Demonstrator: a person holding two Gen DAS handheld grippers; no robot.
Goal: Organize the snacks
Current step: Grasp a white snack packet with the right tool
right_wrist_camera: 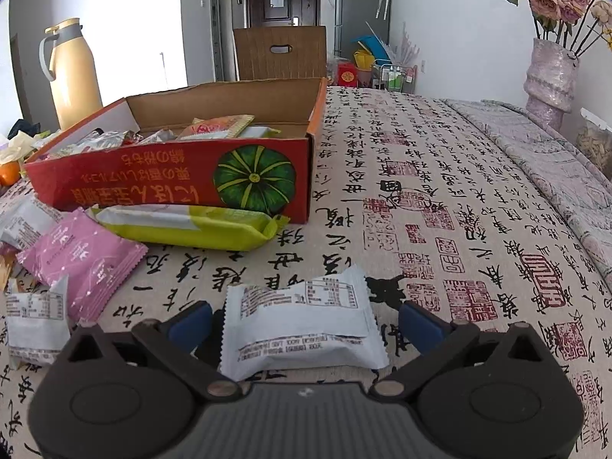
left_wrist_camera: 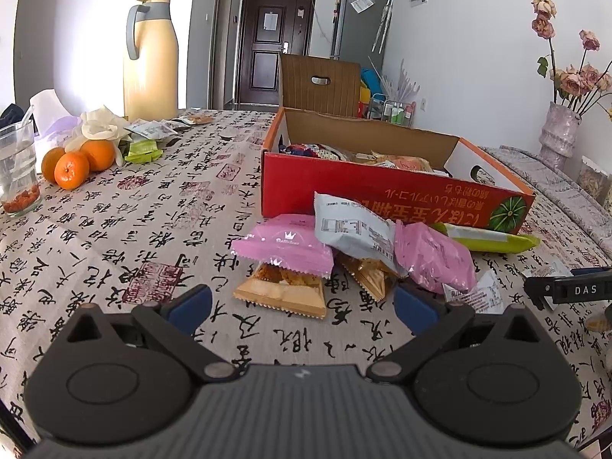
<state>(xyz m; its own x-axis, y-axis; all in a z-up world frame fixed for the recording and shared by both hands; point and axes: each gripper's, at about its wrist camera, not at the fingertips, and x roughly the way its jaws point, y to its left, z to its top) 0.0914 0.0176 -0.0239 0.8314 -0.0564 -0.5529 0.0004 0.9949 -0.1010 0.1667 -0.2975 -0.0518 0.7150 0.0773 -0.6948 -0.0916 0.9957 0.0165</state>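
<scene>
One red carton (right_wrist_camera: 168,179) with a green squash picture holds several snack packets; its upside-down script I can't read. More packets lie against its front: a yellow-green bar (right_wrist_camera: 191,227), pink packs (left_wrist_camera: 285,248). My right gripper (right_wrist_camera: 306,325) is spread around a pale packet (right_wrist_camera: 302,329); my left gripper (left_wrist_camera: 302,308) is spread, empty, near an orange cracker pack (left_wrist_camera: 281,290).

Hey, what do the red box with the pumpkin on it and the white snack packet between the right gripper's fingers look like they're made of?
The red box looks like corrugated cardboard: printed, slightly glossy outside, raw brown inside, with creased flaps. The white snack packet seems to be thin plastic film, matte, with zigzag-cut sealed ends and soft wrinkles; it lies between the open right gripper fingers.
</scene>
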